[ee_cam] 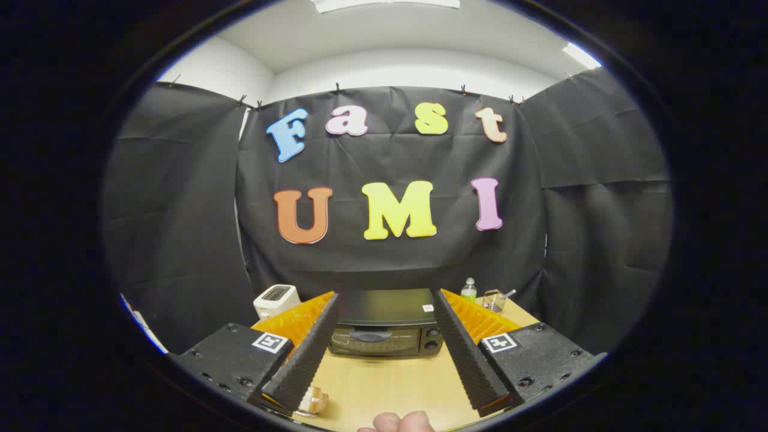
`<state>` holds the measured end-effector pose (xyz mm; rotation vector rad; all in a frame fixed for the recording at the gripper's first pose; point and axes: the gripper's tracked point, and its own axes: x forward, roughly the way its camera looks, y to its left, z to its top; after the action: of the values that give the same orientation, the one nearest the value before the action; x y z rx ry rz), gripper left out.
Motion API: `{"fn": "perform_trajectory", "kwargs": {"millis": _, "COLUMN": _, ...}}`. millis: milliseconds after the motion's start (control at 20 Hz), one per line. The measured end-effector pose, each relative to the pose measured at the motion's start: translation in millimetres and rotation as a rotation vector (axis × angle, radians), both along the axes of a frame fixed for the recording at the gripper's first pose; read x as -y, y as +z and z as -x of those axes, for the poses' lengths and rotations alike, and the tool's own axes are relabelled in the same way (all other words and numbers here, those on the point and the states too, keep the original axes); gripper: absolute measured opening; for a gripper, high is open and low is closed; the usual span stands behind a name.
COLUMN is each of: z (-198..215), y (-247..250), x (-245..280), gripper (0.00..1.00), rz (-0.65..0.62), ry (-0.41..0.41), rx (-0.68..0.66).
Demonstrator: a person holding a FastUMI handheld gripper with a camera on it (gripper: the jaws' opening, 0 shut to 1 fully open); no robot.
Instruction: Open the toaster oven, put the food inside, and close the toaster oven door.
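Tool [384, 351] gapes wide, empty, toaster oven [384, 327] beyond fingers.

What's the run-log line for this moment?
stage: approach | toaster oven: door closed, beyond jaws | gripper: open, holding nothing | food: on table beside one finger

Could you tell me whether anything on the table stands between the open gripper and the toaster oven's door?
Nothing visible does. The gripper is open, its jaws spread wide, and only bare table lies between them and the closed toaster oven straight ahead. The white toaster and small bottle stand off to the sides.
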<state>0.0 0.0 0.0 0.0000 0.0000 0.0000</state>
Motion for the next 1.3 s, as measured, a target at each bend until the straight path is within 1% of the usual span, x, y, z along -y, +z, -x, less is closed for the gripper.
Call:
{"fn": "perform_trajectory", "kwargs": {"millis": 450, "z": -10.3, "y": 4.6, "x": -7.8, "gripper": 1.00, "rz": 0.004, "ry": -0.002, "rx": -0.001}}
{"fn": "perform_trajectory", "kwargs": {"millis": 800, "z": -7.8, "y": 15.5, "x": -13.0, "gripper": 1.00, "rz": 0.038, "ry": -0.012, "rx": 0.032}}
{"fn": "perform_trajectory", "kwargs": {"millis": 1100, "z": -9.5, "y": 15.1, "x": -13.6, "gripper": 1.00, "rz": 0.040, "ry": -0.023, "rx": 0.010}}
{"fn": "perform_trajectory", "kwargs": {"millis": 1300, "z": -20.8, "y": 6.6, "x": -19.7, "gripper": 1.00, "rz": 0.052, "ry": -0.018, "rx": -0.023}}
